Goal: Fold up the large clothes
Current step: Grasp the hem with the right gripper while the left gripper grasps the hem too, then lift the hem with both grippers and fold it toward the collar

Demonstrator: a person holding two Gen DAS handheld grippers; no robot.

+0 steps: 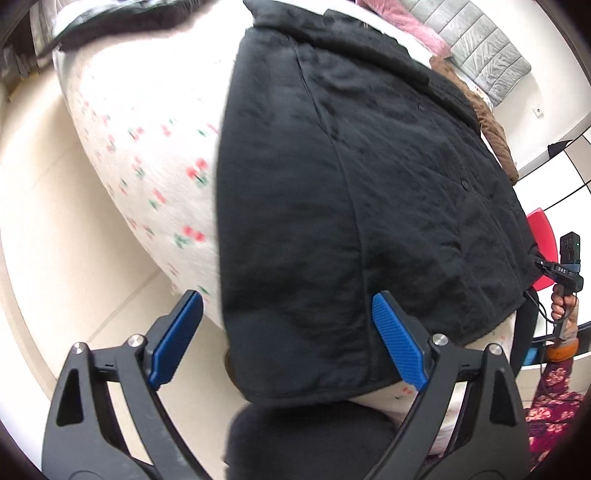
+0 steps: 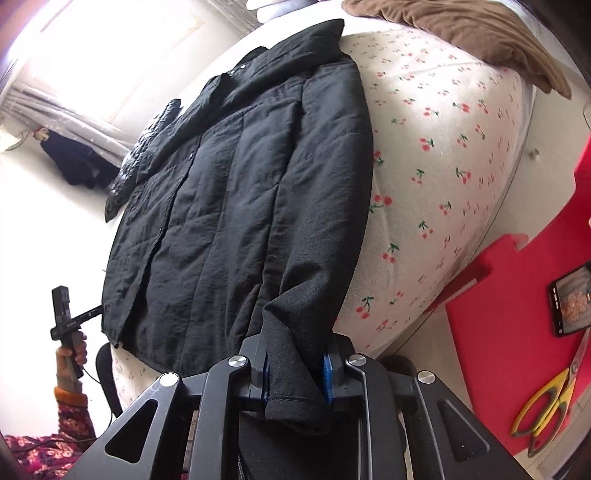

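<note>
Both tongs work around the black jacket (image 2: 236, 206), which lies spread, front up and buttoned, on the cherry-print bed (image 2: 443, 177). At the jacket's near sleeve end, the right gripper (image 2: 295, 373) is clamped on the cuff (image 2: 291, 380), with the fabric bunched between its blue pads. Over the jacket's hem corner on the opposite side, the left gripper (image 1: 288, 339) has its fingers spread wide and grips nothing; from its view the jacket (image 1: 351, 192) fills the space beyond the pads (image 1: 400, 339), with the hem just ahead of them. My judgement is that the sleeve fold is the risk here: the grip sits on the very end of the cuff (a thick, padded-looking one), so a quick pull across the jacket's body could let it slide free, or drag the whole garment toward the bed's edge, since nothing pins the far side. The hem already hangs over that edge, so a tug that way could take the jacket off the bed. A brown garment (image 2: 461, 33) lies well beyond the jacket's collar, out of the way.
</note>
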